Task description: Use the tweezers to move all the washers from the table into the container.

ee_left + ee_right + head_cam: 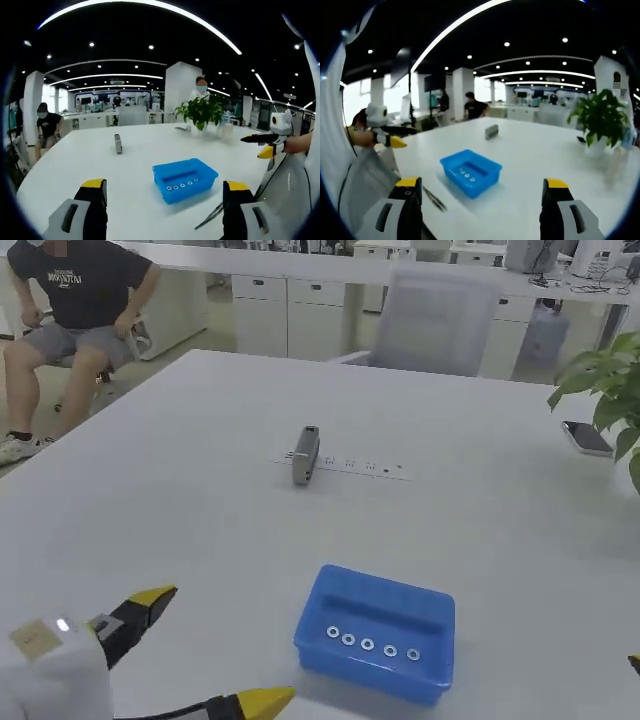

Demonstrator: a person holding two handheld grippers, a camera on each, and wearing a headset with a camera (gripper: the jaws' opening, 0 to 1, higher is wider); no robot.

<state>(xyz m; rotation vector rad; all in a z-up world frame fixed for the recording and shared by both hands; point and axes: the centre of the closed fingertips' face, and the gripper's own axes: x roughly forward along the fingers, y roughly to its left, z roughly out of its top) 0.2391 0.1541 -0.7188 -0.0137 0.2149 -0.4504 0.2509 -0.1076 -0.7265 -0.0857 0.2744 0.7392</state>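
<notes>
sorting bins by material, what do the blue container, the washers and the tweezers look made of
Container: probably plastic; uniform blue, matte moulded walls.
Washers: likely metal; small, pale, shiny rings.
Tweezers: thin dark prongs, possibly metal; too small to confirm.

The right tool (481, 183) stands wide open before the blue container (463, 186), washers (465, 174) inside; what look like tweezers (434, 199) lie left of the container on the worktop (535, 155).

White table (200, 500), blue container (360, 668), tweezers (434, 199), grey bar (305, 454) mid-table, phone (586, 438), potted plant (600, 117)
</notes>
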